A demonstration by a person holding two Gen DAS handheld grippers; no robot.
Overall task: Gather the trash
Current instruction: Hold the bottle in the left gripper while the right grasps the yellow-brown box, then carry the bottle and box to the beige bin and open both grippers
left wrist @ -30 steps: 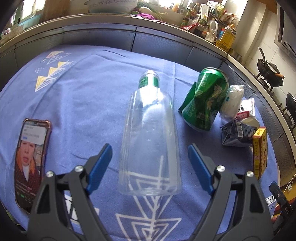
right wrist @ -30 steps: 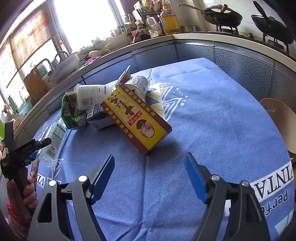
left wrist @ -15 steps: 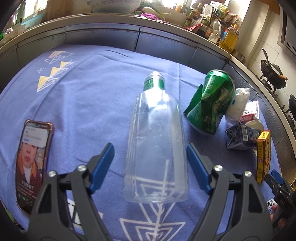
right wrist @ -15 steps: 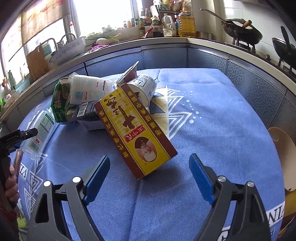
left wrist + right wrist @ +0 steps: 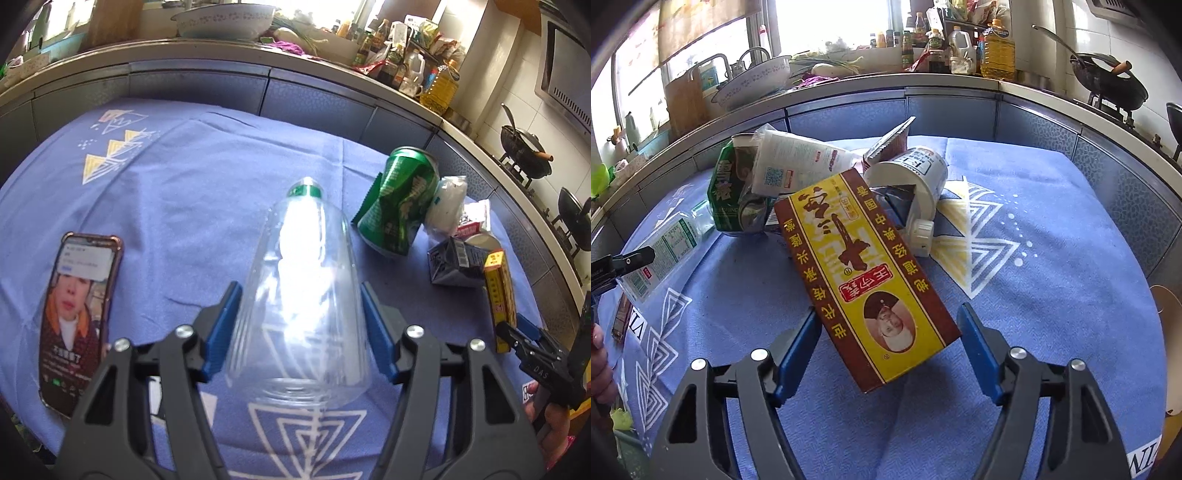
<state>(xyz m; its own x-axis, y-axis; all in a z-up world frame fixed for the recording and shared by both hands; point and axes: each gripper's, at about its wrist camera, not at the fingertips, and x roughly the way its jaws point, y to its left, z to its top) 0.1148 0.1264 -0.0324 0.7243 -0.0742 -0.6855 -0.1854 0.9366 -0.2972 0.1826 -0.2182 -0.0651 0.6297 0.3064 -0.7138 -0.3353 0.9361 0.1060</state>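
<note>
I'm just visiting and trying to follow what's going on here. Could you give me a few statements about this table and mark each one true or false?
1. The clear bottle lies on its side between the left hand-held gripper's fingers. True.
2. The green can stands upright and undented. False: it is crushed and leaning.
3. A phone with its screen lit lies on the blue cloth. True.
4. The yellow carton is already clamped tight by the right hand-held gripper. False: its near end sits between open fingers, with a gap at the right one.
5. The bottle has a red neck band. False: it is green.
</note>
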